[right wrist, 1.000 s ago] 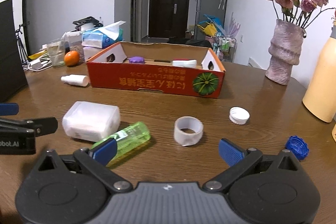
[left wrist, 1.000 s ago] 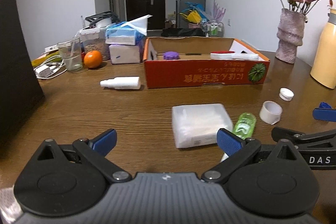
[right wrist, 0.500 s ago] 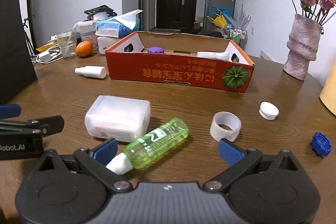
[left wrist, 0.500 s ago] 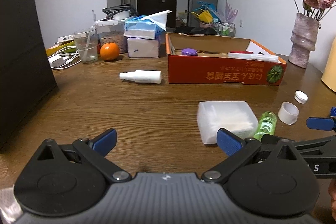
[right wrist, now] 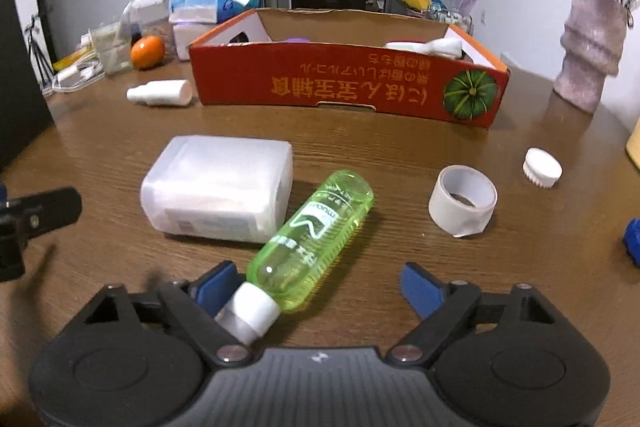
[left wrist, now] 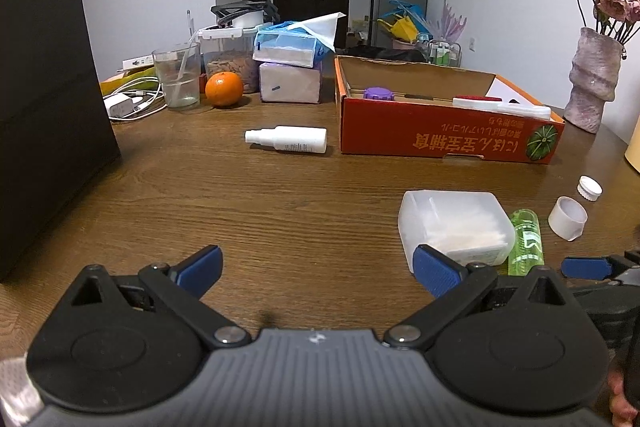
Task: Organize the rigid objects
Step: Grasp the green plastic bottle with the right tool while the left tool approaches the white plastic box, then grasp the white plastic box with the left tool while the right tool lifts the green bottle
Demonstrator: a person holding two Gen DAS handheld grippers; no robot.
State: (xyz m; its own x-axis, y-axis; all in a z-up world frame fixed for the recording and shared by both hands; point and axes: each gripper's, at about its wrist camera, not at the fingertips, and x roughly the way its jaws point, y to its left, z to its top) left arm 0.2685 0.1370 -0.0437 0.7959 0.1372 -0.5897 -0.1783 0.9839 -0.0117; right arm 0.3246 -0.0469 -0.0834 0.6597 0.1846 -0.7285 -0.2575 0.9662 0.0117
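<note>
Right gripper [right wrist: 316, 285]: dropped closer since a second ago, jaws closing, not yet pinching | green bottle [right wrist: 316, 231]: flat on table [right wrist: 360, 143], cap end between fingers, against white plastic case [right wrist: 218, 183] | left gripper [left wrist: 316, 267]: wide, empty | next, likely: into orange box [right wrist: 348, 87].

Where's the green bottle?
In the right wrist view the green bottle lies on the table, leaning against the white box, with its cap end between the closing right tongs.
</note>
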